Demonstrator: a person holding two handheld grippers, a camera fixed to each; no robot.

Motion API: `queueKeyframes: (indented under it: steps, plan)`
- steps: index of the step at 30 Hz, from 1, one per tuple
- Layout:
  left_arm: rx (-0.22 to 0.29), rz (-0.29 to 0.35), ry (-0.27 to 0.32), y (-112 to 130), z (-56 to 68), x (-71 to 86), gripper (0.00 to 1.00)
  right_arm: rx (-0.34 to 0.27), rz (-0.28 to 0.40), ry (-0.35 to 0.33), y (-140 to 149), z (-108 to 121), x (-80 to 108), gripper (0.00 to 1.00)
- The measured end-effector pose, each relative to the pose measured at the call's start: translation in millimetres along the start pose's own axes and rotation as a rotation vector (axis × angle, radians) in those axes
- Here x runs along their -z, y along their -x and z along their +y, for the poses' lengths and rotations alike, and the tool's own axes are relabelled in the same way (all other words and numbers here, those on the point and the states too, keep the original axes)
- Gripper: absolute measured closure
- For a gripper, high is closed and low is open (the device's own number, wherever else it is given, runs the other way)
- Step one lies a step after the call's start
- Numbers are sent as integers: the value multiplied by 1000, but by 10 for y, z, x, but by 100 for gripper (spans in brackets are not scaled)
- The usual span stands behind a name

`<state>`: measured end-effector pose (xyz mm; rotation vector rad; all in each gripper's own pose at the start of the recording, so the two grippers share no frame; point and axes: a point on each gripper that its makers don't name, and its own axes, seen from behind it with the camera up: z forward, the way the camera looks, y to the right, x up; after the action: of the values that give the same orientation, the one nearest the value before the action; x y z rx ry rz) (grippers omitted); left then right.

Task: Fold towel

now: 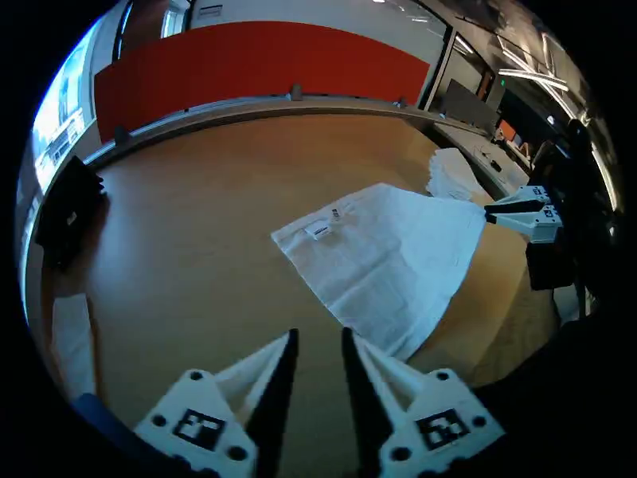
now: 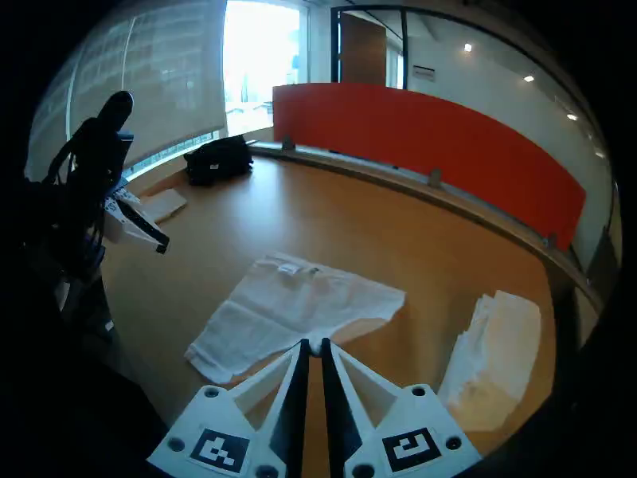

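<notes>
Wooden table [image 1: 199,239], white towel [image 1: 382,255]; red partition [image 1: 263,64]

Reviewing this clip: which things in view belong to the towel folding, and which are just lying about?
In the job:
towel, spread on the table
right gripper, pinching its corner
left gripper, open, holding nothing

Lying about:
pile of white cloths
black bag
flat white item near the bag
</notes>
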<state>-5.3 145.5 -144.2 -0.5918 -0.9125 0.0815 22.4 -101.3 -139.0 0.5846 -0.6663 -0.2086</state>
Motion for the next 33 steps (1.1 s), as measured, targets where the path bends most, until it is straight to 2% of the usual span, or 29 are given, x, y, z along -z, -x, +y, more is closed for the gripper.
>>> queueKeyframes:
  steps: [2, 6, 16, 26, 33]
  plan:
    - [-9, -6, 1, 14, 6, -4, 38, -1, 0, 1, 7, 4, 5, 89]
    - [-30, -15, 10, 38, 46, -21, 32, -1, 0, 3, 15, 10, 10, 89]
    - [-65, -55, 45, 244, 272, -164, 31, 0, -4, 4, 51, 13, -8, 89]
    - [-84, -81, 82, 429, 479, -397, 31, 1, -11, 4, 102, 15, -49, 89]
    - [-118, -109, 114, 630, 646, -577, 31, -1, -14, 0, 129, 18, -93, 89]
